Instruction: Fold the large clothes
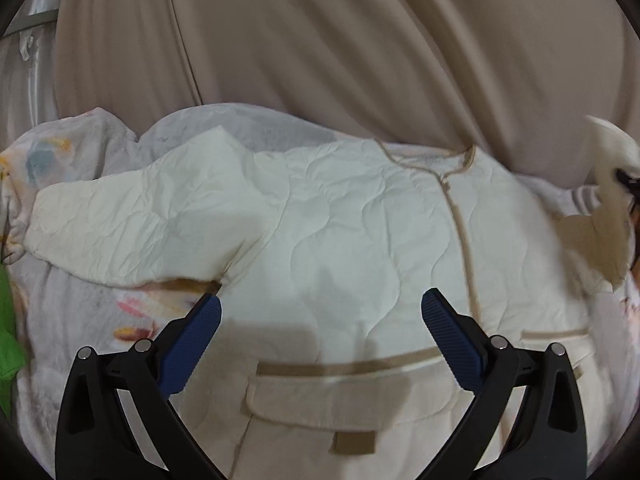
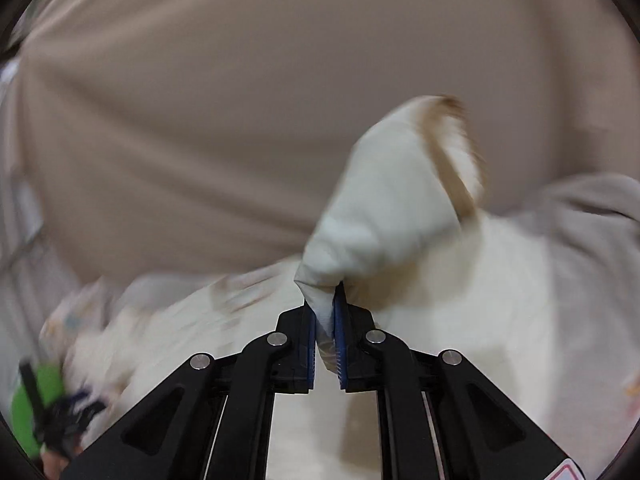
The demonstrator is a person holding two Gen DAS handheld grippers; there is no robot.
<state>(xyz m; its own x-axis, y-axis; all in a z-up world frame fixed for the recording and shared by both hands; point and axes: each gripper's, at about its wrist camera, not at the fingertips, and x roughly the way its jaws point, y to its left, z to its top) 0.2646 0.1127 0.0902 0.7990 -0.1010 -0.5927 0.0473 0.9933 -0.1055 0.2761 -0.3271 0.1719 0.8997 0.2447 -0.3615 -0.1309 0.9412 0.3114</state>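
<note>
Overhead, left tongs [image 1: 321,309] spread wide above the quilted jacket [image 1: 340,216]; right tongs [image 2: 326,312] clamped on its lifted sleeve [image 2: 384,208]

Ahead of me a tan curtain [image 1: 320,40] fills most of the view, hanging in long soft folds. At its left edge I see a strip of pale window [image 1: 28,60] with a grey bar across it. Below lies a grey blanket [image 1: 80,300] printed with faded coloured shapes, and a green cloth [image 1: 8,320] sits at its left edge. The light is dim and even.
</note>
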